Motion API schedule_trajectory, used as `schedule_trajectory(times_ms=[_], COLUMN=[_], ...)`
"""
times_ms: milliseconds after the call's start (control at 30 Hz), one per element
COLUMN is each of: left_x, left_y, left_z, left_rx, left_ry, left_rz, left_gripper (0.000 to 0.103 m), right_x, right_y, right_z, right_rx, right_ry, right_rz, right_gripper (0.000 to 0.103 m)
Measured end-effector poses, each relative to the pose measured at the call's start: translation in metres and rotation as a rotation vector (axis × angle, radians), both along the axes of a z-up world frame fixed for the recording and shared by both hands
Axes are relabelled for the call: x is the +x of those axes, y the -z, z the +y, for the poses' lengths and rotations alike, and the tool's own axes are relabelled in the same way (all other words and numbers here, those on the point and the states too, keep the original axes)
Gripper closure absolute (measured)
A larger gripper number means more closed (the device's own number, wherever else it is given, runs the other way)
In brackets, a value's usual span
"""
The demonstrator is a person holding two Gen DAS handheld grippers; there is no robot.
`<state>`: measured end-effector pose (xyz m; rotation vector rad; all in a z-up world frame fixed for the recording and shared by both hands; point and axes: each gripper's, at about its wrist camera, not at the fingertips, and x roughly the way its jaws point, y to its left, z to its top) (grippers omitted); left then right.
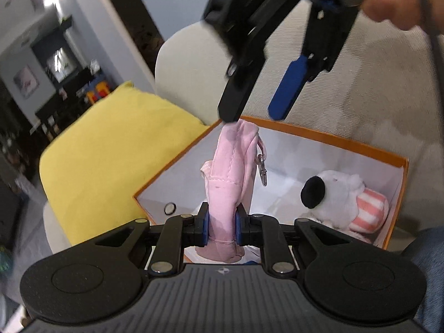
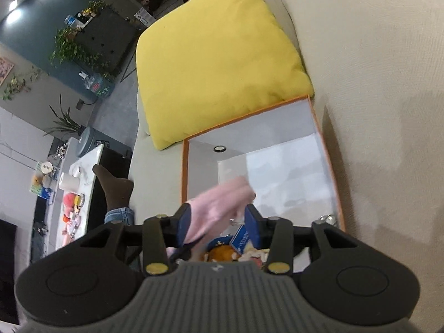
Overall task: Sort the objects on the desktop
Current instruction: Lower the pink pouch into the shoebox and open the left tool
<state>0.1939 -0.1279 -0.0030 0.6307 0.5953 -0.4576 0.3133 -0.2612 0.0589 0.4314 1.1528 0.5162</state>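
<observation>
Pink pouch [image 1: 227, 183] stands upright, clamped in left hand-held gripper [image 1: 222, 226].

Cream sofa in an open-plan room

A yellow cushion [image 2: 219, 55] lies on the cream sofa [image 2: 374, 83], whose ribbed fabric fills the right of both views. Beyond the sofa's arm the floor [image 2: 116, 105] is grey. A teal wall [image 2: 36, 25] carries two bright ceiling lights [image 2: 16, 8] above it, with trailing green plants [image 2: 75, 50] on a dark cabinet [image 2: 105, 38] before it. Nearer, a white-topped table [image 2: 83, 177] holds small cluttered items. In the left view a pale wall [image 1: 91, 41] bears a framed picture [image 1: 26, 82], blurred
</observation>
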Motion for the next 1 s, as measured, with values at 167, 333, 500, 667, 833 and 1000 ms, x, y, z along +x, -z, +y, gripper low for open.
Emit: schedule_trajectory(times_ms=[167,333,500,667,833,1000], left_x=[-0.014,-0.011,0.005,0.018,0.033,0.034], left_y=[0.01,0.024,0.022,0.014,0.005,0.001], left_z=[-0.002,-0.011,-0.002,0.021,0.051,0.067], left_rx=[0.025,0.063,-0.035,-0.161,-0.305,-0.367], left_ry=[0.05,0.083,0.101,0.063,-0.031,-0.086], left_rz=[-0.084,-0.095,0.02,0.107,0.173,0.17], left_gripper=[0.084,0.082,0.063,0.048,0.048,0.048], right_x=[0.001,0.0,-0.001,-0.001,0.001,-0.001], right_y=[0.013,0.019,0.016,0.01,0.017,0.036], right_z=[-0.01,-0.012,-0.005,-0.004,0.004,0.01], right_rx=[0.075,0.094,0.022,-0.129,-0.317,-0.441], right_ry=[0.044,0.056,0.025,0.011,-0.029,-0.098], right_rz=[0.081,0.082,-0.006,-0.166,-0.299,-0.383], right_gripper=[0.05,0.058,0.068,0.076,0.077,0.077])
